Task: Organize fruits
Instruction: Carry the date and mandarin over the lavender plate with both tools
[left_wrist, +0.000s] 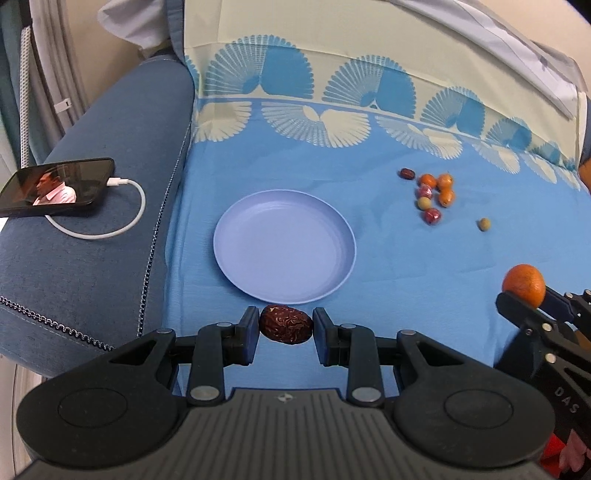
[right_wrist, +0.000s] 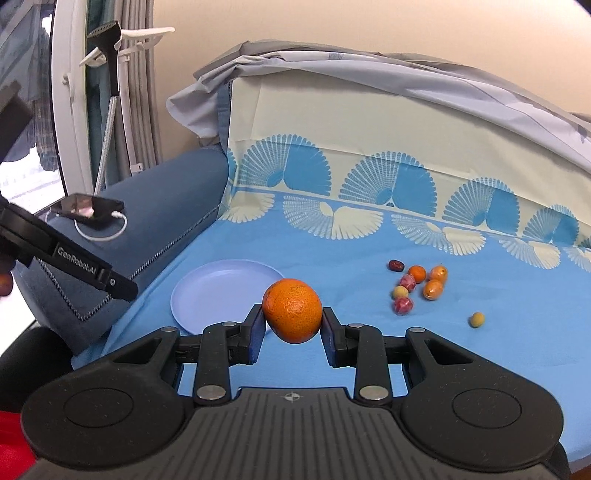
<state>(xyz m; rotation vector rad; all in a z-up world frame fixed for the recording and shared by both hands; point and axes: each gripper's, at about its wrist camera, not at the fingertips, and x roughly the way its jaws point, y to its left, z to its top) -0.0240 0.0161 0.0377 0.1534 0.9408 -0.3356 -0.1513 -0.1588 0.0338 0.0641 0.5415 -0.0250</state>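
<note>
On the far left, upon the blue sofa arm (left_wrist: 92, 266), a smartphone (left_wrist: 55, 190) lies with its white charging cable (left_wrist: 110, 229) plugged in, well apart from the work; next comes the pale blue plate (left_wrist: 284, 291), bare inside, resting on the patterned blue cloth (left_wrist: 406, 277); just before its near rim the left gripper (left_wrist: 286, 326) is clenched on a wrinkled dried red date (left_wrist: 286, 325), pinched only by its two ends; I judge the date may turn or slip out if the pads loosen before it is over the plate, and then it would fall on the cloth and roll; further right the right gripper (right_wrist: 293, 314) grasps a mandarin orange (right_wrist: 292, 310) above the cloth, near the plate's right edge; the fruit is round and smooth, so a weak hold could let it drop; both grippers aim at one plate, so they may knock together; to the right a small cluster of fruits (left_wrist: 432, 197), oranges, wrapped reddish ones, a green one and another date, waits on the cloth, with one green fruit (left_wrist: 484, 224) apart; nothing stands between the grippers and the plate.
</note>
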